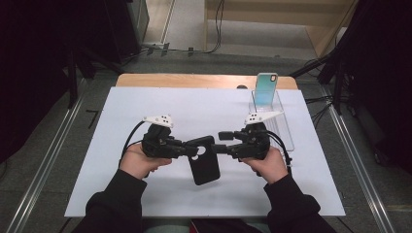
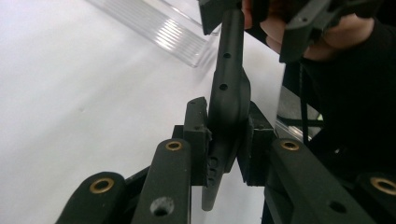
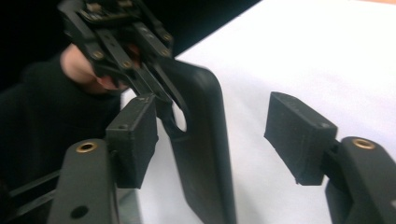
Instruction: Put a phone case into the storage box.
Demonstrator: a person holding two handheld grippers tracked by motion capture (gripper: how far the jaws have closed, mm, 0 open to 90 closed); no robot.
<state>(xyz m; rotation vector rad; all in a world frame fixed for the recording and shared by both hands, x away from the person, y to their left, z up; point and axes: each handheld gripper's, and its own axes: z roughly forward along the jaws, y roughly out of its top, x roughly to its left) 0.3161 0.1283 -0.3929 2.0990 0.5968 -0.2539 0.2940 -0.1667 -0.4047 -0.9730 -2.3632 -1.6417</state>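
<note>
Bench (image 1: 145,194) under white paper in the high view, with both forearms coming in from the bottom. The left gripper (image 1: 192,148) points toward the middle and clamps the upper corner of a black phone case (image 1: 204,165); the case hangs from it above the paper, its long axis running from that corner toward the person. The right gripper (image 1: 224,141) faces it from the other side, tips just beside the same upper end. Farther back a clear stand (image 1: 282,126) holds a pale blue phone (image 1: 266,88) upright.

In the left gripper view the jaws are narrow and pressed on the case (image 2: 229,93), seen edge-on, which runs up and away from them toward the other hand (image 2: 336,32).

In the right gripper view the jaws stand well apart, and the case (image 3: 201,140) lies between them without being pressed: its edge is close to the left pad (image 3: 133,140), while the right pad (image 3: 299,135) stands clear of it. The left gripper (image 3: 154,93) grips the case's top beyond.

Judged from this, the case belongs to the left hand alone, and the right one could draw back without disturbing it.
</note>
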